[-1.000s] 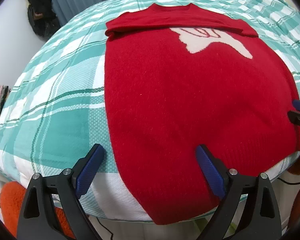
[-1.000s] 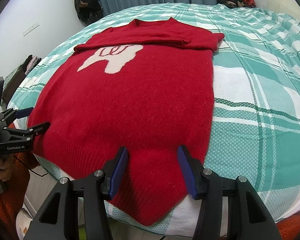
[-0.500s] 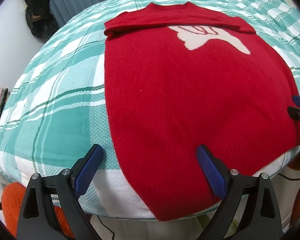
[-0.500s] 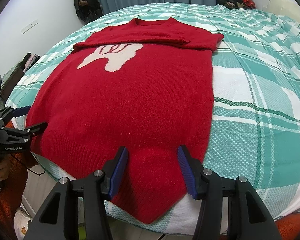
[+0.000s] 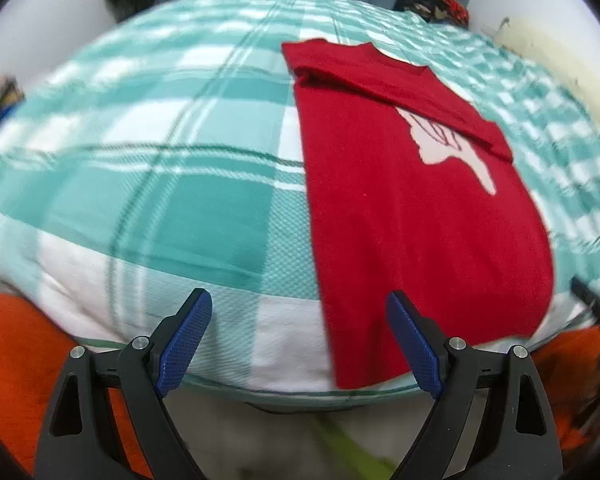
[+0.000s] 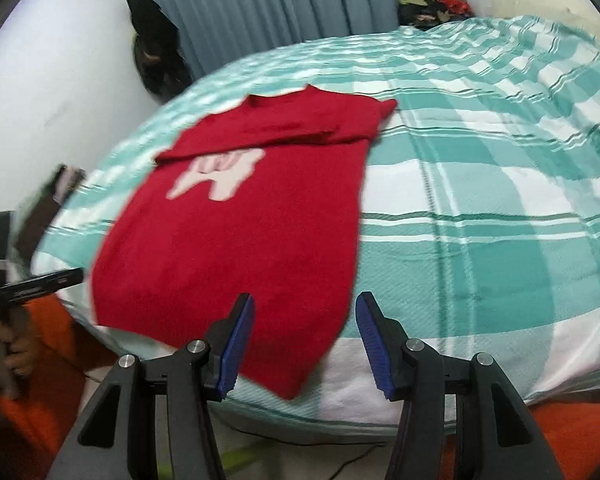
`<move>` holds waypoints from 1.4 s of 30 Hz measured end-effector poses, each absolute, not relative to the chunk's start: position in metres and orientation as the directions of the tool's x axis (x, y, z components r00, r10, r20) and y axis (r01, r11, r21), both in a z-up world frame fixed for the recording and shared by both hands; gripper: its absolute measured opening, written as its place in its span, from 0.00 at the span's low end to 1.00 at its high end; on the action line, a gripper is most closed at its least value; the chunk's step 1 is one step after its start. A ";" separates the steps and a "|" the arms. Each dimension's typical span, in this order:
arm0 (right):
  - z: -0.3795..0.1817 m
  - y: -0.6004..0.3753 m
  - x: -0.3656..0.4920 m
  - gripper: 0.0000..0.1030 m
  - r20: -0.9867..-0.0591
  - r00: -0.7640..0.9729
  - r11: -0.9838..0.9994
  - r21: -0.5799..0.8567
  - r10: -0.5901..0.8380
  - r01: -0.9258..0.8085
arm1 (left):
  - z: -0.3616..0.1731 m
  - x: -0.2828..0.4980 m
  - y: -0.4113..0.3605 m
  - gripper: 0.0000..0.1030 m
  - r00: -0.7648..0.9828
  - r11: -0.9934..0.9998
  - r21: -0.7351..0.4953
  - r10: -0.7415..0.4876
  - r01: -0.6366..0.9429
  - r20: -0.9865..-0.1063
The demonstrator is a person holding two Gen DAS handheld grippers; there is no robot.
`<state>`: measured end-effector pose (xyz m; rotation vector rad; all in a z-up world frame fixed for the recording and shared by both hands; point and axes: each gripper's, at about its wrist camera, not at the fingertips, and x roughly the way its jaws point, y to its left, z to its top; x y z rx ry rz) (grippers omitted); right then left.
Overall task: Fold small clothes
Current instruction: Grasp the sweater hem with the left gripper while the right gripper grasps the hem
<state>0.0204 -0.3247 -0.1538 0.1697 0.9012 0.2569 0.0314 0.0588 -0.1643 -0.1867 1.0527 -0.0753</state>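
Sweater: the red sweater (image 5: 412,216) is lying flat on the bed, its lower hem hanging slightly over the near edge, its pale motif (image 6: 220,176) facing up
Fold so far: the sleeves are lying folded across the chest just under the collar (image 6: 284,102), so the sleeve step is looking done; the body is still lying at full length
Left to do: the hem-to-collar fold, and likely a final halving, are remaining
Left gripper (image 5: 300,340): its jaws have just been closing a little yet are standing wide, gripping nothing; only the sweater's lower left corner is showing between them, below the pads
Right gripper (image 6: 306,344): standing about half open, holding nothing, hovering above the lower right corner
Blur: both views are smearing, so contact with the hem is probably absent, though hard to rule out
Bedding: the teal plaid bedspread (image 6: 500,220) is lying smooth around the garment
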 end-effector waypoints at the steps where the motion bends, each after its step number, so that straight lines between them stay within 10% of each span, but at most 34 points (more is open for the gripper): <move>1: -0.155 -0.326 0.020 0.51 -0.751 0.584 0.951 0.271 0.308 -0.153 | -0.168 0.034 0.059 0.84 0.481 0.977 -0.213 -0.175 -0.025 -0.859; 7: -0.144 -0.306 0.017 0.51 -0.679 0.565 0.883 0.335 0.468 -0.327 | -0.165 0.032 0.032 0.75 0.490 0.977 -0.192 -0.214 0.096 -0.845; 11: -0.180 -0.283 0.031 0.50 -0.801 0.444 0.906 0.276 0.402 -0.321 | -0.192 0.041 0.011 0.77 0.404 0.991 0.008 -0.046 0.131 -0.914; 14: -0.208 -0.302 0.039 0.31 -0.877 0.342 0.941 0.297 0.336 -0.162 | -0.186 0.032 0.015 0.77 0.389 0.991 0.039 -0.013 0.125 -0.921; 27: -0.204 -0.335 0.018 0.39 -0.824 0.322 0.882 0.462 0.466 -0.093 | -0.195 0.040 0.051 0.77 0.285 0.951 -0.308 -0.304 0.031 -0.909; 34: -0.230 -0.338 0.034 0.39 -0.786 0.291 0.832 0.549 0.546 -0.078 | -0.207 0.039 0.048 0.55 0.242 0.936 -0.350 -0.348 0.037 -0.906; 38: -0.229 -0.338 0.031 0.07 -0.774 0.261 0.813 0.575 0.577 -0.089 | -0.209 0.034 0.053 0.10 0.200 0.904 -0.426 -0.422 0.026 -0.884; 42: -0.222 -0.340 0.026 0.07 -0.765 0.275 0.808 0.580 0.583 -0.101 | -0.203 0.027 0.052 0.13 0.209 0.912 -0.409 -0.407 0.037 -0.889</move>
